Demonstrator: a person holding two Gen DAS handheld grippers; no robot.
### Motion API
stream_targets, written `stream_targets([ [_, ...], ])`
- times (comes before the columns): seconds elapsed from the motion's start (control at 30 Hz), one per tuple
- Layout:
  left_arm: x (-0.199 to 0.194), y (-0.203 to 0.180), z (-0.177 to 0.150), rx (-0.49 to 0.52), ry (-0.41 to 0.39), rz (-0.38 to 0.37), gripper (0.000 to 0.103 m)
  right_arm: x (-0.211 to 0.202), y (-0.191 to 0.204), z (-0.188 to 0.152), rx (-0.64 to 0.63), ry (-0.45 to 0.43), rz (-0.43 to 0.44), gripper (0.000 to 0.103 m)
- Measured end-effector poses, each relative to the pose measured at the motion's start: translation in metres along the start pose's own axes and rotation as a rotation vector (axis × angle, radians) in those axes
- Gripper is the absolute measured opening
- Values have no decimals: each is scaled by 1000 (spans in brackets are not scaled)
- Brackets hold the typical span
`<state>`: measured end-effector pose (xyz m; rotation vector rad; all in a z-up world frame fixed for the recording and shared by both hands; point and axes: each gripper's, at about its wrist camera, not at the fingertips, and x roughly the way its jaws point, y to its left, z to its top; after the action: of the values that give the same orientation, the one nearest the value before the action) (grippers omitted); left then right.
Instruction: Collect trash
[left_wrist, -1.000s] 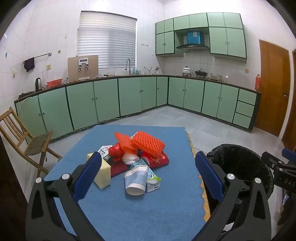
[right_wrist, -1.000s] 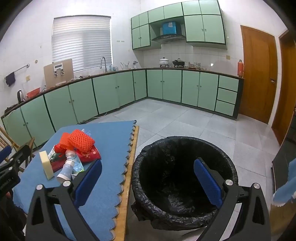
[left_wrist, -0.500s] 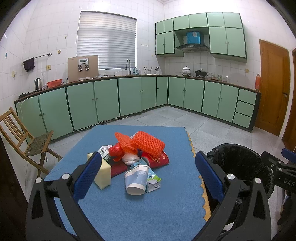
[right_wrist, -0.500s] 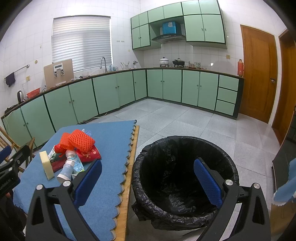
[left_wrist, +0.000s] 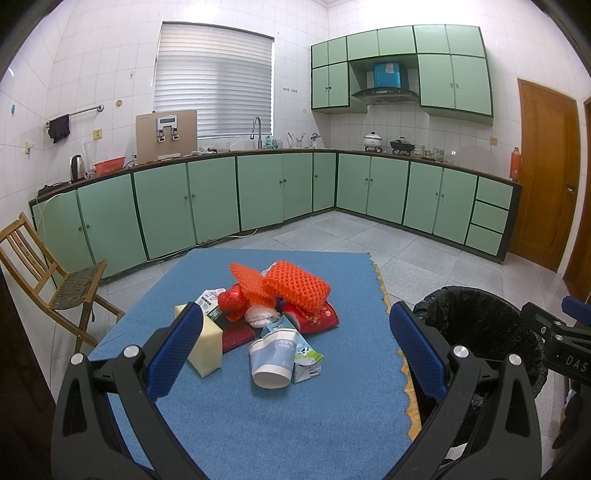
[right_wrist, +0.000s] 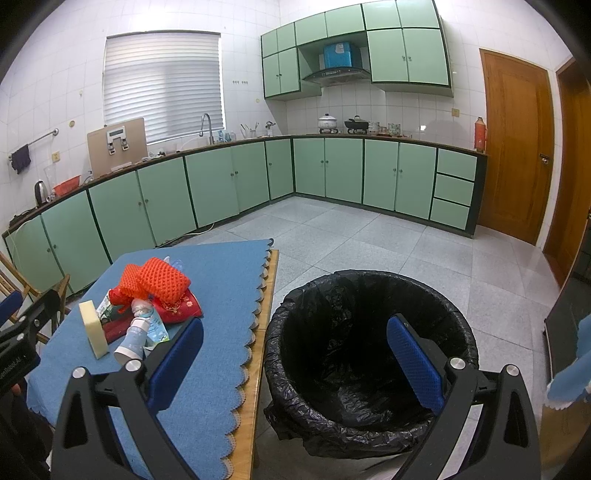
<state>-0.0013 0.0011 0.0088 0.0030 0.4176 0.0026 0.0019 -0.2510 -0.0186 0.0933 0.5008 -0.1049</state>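
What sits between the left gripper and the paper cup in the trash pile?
Nothing: in the left wrist view only bare blue cloth separates the open left gripper from the paper cup, the pile's nearest piece.

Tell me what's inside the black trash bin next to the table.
Only the crumpled black liner shows inside the trash bin; no trash is visible. The near inner wall and part of the bottom are hidden by its rim and the right tongs.

Bright, even indoor light, sharp pics w/ strong fisheye warp, dark corners.
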Motion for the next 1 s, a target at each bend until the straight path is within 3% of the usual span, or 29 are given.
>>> stream_targets([
  [1.0,-4,2,2,2,-2,0,98,2,1,0,1,5,2,97],
])
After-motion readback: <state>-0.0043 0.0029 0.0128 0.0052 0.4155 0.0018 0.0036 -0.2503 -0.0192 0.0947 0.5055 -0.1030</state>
